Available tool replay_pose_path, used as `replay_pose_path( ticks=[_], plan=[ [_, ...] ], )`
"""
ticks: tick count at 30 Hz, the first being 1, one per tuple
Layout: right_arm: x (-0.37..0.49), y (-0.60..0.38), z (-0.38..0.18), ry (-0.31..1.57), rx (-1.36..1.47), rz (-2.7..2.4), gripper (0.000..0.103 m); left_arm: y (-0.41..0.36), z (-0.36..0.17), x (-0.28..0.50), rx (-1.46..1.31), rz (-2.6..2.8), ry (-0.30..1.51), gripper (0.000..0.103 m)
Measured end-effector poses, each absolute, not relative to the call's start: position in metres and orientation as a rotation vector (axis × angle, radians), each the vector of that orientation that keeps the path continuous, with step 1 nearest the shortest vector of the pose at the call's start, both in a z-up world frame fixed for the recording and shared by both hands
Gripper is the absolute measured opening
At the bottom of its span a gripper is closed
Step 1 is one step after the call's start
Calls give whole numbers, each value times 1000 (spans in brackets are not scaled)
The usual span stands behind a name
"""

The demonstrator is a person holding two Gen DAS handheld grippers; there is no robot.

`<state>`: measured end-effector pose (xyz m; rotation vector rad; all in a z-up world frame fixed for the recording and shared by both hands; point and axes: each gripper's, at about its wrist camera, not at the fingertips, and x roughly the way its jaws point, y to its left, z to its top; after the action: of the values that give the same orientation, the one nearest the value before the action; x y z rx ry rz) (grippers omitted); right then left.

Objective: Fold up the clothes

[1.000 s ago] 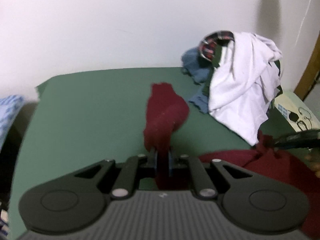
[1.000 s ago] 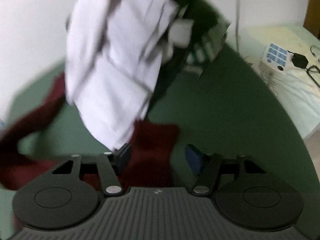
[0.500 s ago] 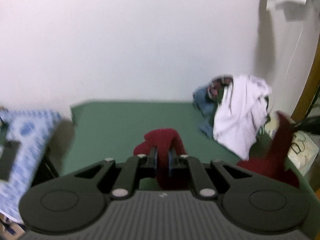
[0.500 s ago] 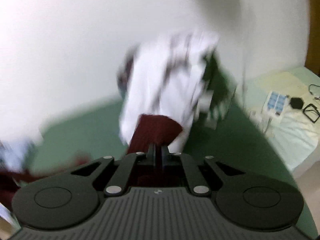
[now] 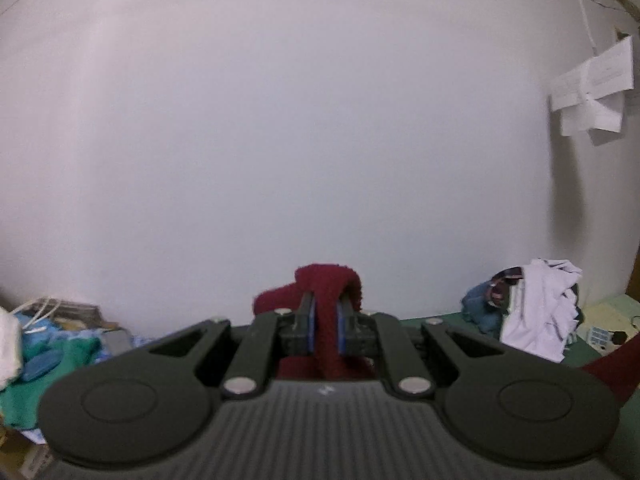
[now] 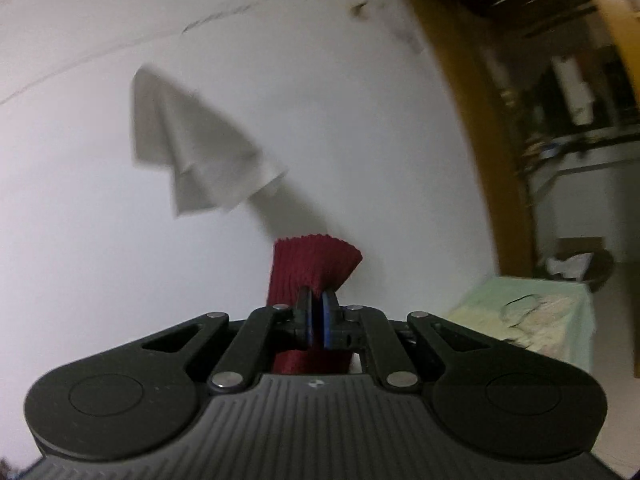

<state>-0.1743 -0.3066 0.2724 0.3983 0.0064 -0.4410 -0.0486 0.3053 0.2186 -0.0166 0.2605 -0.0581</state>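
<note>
My left gripper [image 5: 325, 309] is shut on a fold of the dark red knitted garment [image 5: 328, 280], which bunches above the blue pads and hangs below. More of the red cloth [image 5: 612, 364] stretches off at the right edge. My right gripper [image 6: 316, 309] is shut on another edge of the same red garment [image 6: 314, 264], its ribbed hem fanning above the pads. Both grippers are raised high and face the white wall. The green table [image 5: 440, 318] shows only as a strip behind the left gripper.
A pile of clothes with a white shirt [image 5: 536, 312] on top sits at the table's far right. Blue and green cloth [image 5: 44, 356] lies at the left. Paper [image 6: 192, 152] hangs on the wall. A pale green bed [image 6: 532, 316] and a doorway are at right.
Both grippers rose with the red garment and tilted up toward the wall. The right gripper, open around the cloth a second ago, is now shut on it.
</note>
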Motion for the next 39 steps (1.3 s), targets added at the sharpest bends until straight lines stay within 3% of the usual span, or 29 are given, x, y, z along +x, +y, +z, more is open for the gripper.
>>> replay_pose_path(
  ticks=[4, 8, 14, 21, 27, 32, 33, 34, 35, 37, 39],
  plan=[
    [-172, -324, 274, -7, 428, -509, 5, 318, 207, -54, -5, -19, 291, 9],
    [-128, -334, 246, 130, 363, -577, 5, 317, 174, -41, 43, 16, 398, 9],
    [-59, -326, 153, 430, 181, -673, 5, 307, 108, -20, 55, 58, 580, 9],
    [-24, -294, 43, 688, 154, -519, 5, 296, 96, -23, 45, 75, 599, 9],
    [7, -253, 68, 680, 360, -153, 5, 241, 135, -6, 49, -78, 506, 9],
    [17, -202, 115, 520, 223, -71, 6, 175, 156, 6, 71, -225, 425, 9],
    [22, -196, 116, 511, 195, -80, 7, 166, 157, 9, 69, -248, 427, 9],
    [26, -192, 114, 514, 152, -95, 14, 157, 156, 12, 65, -270, 429, 9],
    [28, -188, 108, 528, 94, -132, 27, 151, 155, 13, 57, -291, 434, 9],
    [24, -178, 99, 527, -5, -178, 33, 147, 150, 13, 32, -331, 447, 9],
    [-1, -162, 93, 473, -45, -97, 45, 147, 146, 13, 7, -360, 463, 9]
  ],
)
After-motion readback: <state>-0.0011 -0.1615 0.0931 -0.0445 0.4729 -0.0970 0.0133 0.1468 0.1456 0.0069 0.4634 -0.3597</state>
